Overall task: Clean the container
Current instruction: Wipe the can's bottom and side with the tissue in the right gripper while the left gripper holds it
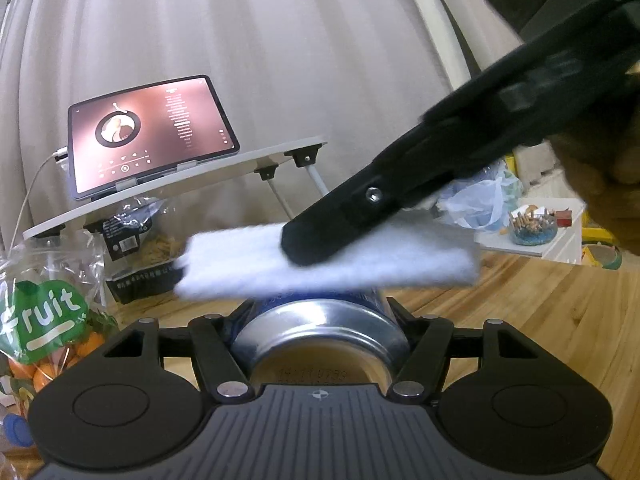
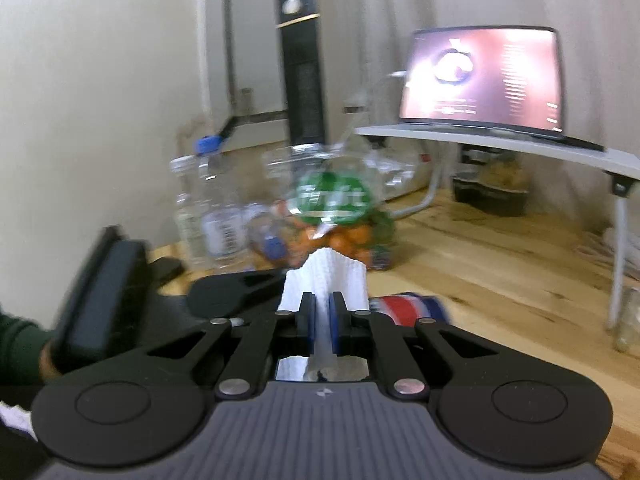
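Note:
My left gripper [image 1: 320, 312] is shut on a blue and silver drinks can [image 1: 320, 332], held lying with its base toward the camera. My right gripper [image 1: 304, 244] comes in from the upper right, shut on a folded white cloth [image 1: 240, 260] that lies across the top of the can. In the right wrist view the right gripper [image 2: 322, 312] pinches the white cloth [image 2: 326, 280] between its blue pads. The red and blue can [image 2: 408, 308] shows just to its right, and the left gripper's black body [image 2: 236, 292] to its left.
A tablet [image 1: 148, 132] stands on a white folding stand [image 1: 240, 168] on the wooden table [image 1: 540, 320]. A bag of oranges [image 1: 44, 320] lies at left, clear bottles [image 2: 208, 208] beside it. An ashtray [image 1: 532, 226] sits on a white surface at right.

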Action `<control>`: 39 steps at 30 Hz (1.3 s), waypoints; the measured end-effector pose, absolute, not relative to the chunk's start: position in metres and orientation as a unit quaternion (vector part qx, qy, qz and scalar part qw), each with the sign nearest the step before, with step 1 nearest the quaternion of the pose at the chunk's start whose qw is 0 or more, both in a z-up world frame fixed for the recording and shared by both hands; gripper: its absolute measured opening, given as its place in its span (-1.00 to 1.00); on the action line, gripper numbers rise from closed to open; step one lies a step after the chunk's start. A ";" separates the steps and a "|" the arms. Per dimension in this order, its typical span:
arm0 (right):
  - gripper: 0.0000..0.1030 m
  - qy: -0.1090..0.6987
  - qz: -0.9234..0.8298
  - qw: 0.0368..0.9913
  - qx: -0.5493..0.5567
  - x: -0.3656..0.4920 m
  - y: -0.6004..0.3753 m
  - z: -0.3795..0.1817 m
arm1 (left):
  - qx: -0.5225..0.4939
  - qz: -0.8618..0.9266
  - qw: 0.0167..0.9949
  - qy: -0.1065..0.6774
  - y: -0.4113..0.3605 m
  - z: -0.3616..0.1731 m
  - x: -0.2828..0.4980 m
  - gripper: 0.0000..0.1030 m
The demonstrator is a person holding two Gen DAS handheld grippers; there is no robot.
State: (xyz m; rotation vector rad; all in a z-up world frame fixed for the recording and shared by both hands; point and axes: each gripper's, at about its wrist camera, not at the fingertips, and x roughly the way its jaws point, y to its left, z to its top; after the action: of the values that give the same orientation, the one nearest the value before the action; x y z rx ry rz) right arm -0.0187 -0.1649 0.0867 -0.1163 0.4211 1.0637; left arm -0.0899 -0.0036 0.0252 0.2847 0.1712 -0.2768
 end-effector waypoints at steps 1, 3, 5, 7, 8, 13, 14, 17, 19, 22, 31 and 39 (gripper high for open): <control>-0.80 0.200 0.493 0.845 -0.046 -0.012 -0.168 0.086 | 0.142 -0.137 0.977 0.085 -0.004 0.025 -0.090 0.31; -0.80 0.200 0.477 0.855 -0.035 -0.001 -0.174 0.084 | 0.144 -0.138 0.976 0.085 -0.004 0.025 -0.090 0.31; -0.80 0.201 0.463 0.863 -0.026 0.008 -0.179 0.081 | 0.145 -0.138 0.976 0.085 -0.004 0.025 -0.090 0.31; -0.80 0.204 0.451 0.868 -0.019 0.014 -0.184 0.079 | 0.143 -0.139 0.976 0.084 -0.003 0.025 -0.089 0.31; -0.80 0.206 0.453 0.867 -0.012 0.016 -0.186 0.077 | 0.142 -0.138 0.977 0.084 -0.003 0.025 -0.089 0.31; -0.80 0.214 0.496 0.841 0.006 -0.005 -0.185 0.075 | 0.126 -0.136 0.979 0.089 0.002 0.026 -0.086 0.31; -0.80 0.216 0.508 0.834 0.009 -0.011 -0.184 0.075 | 0.120 -0.136 0.979 0.091 0.004 0.027 -0.085 0.31; -0.80 0.221 0.540 0.812 0.011 -0.026 -0.179 0.074 | 0.099 -0.136 0.981 0.098 0.012 0.028 -0.081 0.31; -0.79 0.223 0.550 0.805 0.010 -0.032 -0.178 0.074 | 0.091 -0.135 0.982 0.099 0.014 0.028 -0.080 0.31; -0.79 0.223 0.534 0.815 0.015 -0.024 -0.181 0.074 | 0.089 -0.134 0.982 0.096 0.015 0.027 -0.082 0.31; -0.79 0.198 0.449 0.869 0.057 0.012 -0.204 0.061 | 0.101 -0.131 0.983 0.075 0.013 0.028 -0.090 0.31; -0.79 0.201 0.491 0.846 0.059 -0.020 -0.200 0.055 | 0.078 -0.129 0.986 0.069 0.021 0.028 -0.093 0.31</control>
State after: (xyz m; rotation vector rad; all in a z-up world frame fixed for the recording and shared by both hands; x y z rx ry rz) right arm -0.0199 -0.1996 0.0546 0.1252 0.4245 1.0357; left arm -0.0932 0.0210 0.0282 0.1576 0.1377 -0.2590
